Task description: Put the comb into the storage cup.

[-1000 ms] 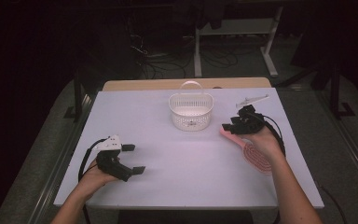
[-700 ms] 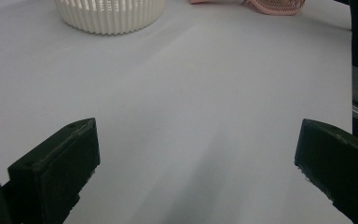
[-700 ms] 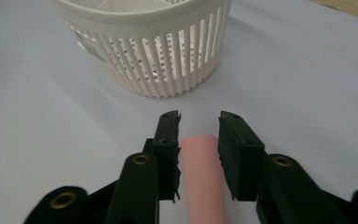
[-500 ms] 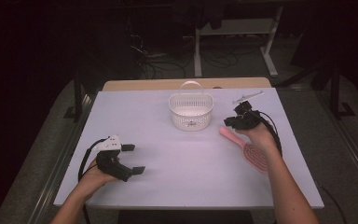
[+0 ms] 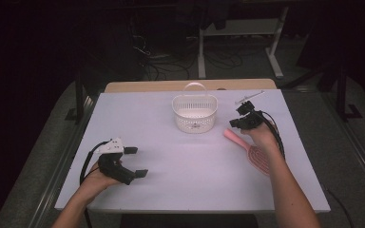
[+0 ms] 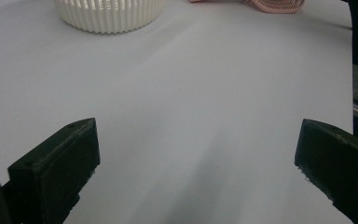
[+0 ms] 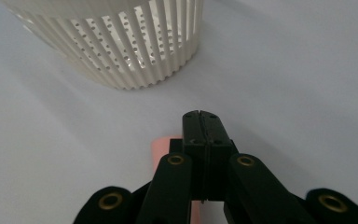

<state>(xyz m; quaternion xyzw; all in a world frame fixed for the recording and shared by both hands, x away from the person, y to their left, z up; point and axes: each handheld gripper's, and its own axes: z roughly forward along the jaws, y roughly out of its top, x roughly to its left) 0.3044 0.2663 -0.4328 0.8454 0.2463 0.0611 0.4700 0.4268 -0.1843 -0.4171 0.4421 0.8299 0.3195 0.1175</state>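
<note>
— Where is the pink brush [image 5: 253,151] seen?

— On the white table [image 5: 180,180], at about four o'clock from the white basket [image 5: 195,113] in the high view. Its handle end is pointed toward ten o'clock, its ribbed head toward four o'clock, partly covered by the person's right hand.

— And the right gripper [image 5: 240,121]?

— It is held just above the handle end of the brush, at about three o'clock from the basket and near it. In the right gripper view the right gripper [image 7: 200,122] is seen with its jaws pressed flat together, pad against pad. They have just been closing, and nothing is caught between them. The pink handle [image 7: 168,154] is seen beneath them, showing at their nine o'clock side and running down under the linkage toward six o'clock. Whether the closed tips rest on the handle cannot be told.

— Is the brush gripped, then?

— No; it is lying flat on the table, below the clenched jaws.

— What about the left gripper [image 5: 135,161]?

— It is held low over the table at about seven o'clock from the basket, well apart from it. Its jaws are spread wide, with bare table between them. In the left gripper view the basket [image 6: 109,14] is seen at eleven o'clock and the brush head [image 6: 275,4] at one o'clock, both far off.
</note>
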